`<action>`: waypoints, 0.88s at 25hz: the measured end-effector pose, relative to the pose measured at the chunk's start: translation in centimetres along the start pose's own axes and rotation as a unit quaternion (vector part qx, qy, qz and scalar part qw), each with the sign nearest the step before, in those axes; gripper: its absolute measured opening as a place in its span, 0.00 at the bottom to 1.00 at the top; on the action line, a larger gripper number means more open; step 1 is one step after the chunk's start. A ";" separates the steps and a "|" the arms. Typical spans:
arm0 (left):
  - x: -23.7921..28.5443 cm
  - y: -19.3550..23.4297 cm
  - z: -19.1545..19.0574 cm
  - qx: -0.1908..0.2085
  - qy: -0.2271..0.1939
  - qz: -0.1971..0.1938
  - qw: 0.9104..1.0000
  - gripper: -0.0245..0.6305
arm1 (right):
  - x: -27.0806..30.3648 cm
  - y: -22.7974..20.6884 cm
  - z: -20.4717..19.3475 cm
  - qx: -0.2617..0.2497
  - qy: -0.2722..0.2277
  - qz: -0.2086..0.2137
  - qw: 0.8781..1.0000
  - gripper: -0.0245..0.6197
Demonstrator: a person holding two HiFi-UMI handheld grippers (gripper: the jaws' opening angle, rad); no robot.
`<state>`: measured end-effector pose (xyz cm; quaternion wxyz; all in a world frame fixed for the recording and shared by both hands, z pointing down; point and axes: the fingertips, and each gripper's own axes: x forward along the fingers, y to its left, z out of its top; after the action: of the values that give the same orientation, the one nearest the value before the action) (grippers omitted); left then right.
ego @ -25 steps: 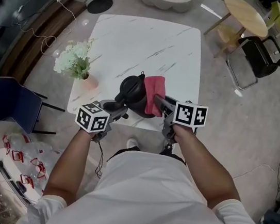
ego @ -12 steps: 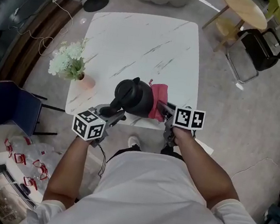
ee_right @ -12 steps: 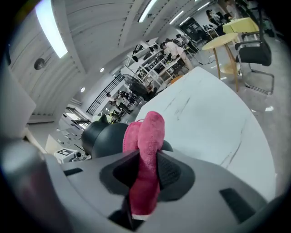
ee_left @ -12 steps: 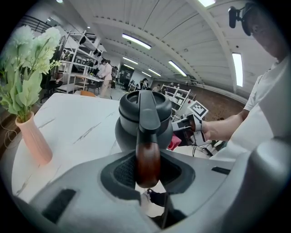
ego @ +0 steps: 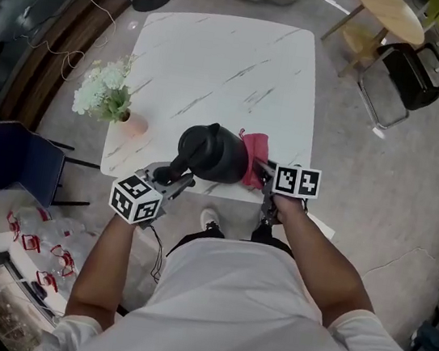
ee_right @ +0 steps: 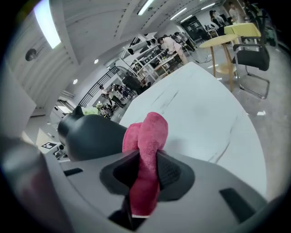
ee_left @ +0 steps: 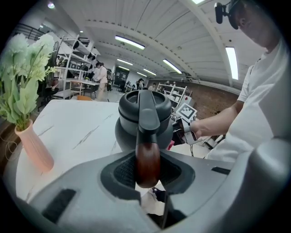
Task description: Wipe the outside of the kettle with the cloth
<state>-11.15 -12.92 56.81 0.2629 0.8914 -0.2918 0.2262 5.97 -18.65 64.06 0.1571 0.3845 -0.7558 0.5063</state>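
Pink cloth [ee_right: 148,150] pinched in your right gripper [ee_right: 146,172], left gripper [ee_left: 148,172] clamping the kettle [ego: 211,151] handle [ee_left: 148,157]; wipe hard and it could twist loose

Head cam looks steeply down from above the person [ego: 248,314] onto the table [ego: 220,64]. Gripper cams sit low and close behind their jaws, looking out across the tabletop. All three share the kettle [ego: 210,153].
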 end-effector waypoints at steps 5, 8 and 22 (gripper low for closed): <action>0.2 -0.1 -0.1 0.051 0.013 -0.005 0.999 0.18 | 0.7 -1.8 -1.1 -0.022 0.030 -0.030 0.999 0.19; 0.2 -0.3 0.0 0.078 0.021 -0.011 0.997 0.18 | -0.2 -2.6 -0.5 -0.050 0.032 -0.052 0.997 0.19; 0.6 0.4 0.7 0.307 0.086 -0.023 0.948 0.19 | -8.1 7.3 8.9 -0.141 -0.039 0.167 0.975 0.19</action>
<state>-10.79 -13.86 56.68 0.0059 0.9127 -0.1641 0.3742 7.27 -21.73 50.38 0.0933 0.2457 -0.8789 0.3981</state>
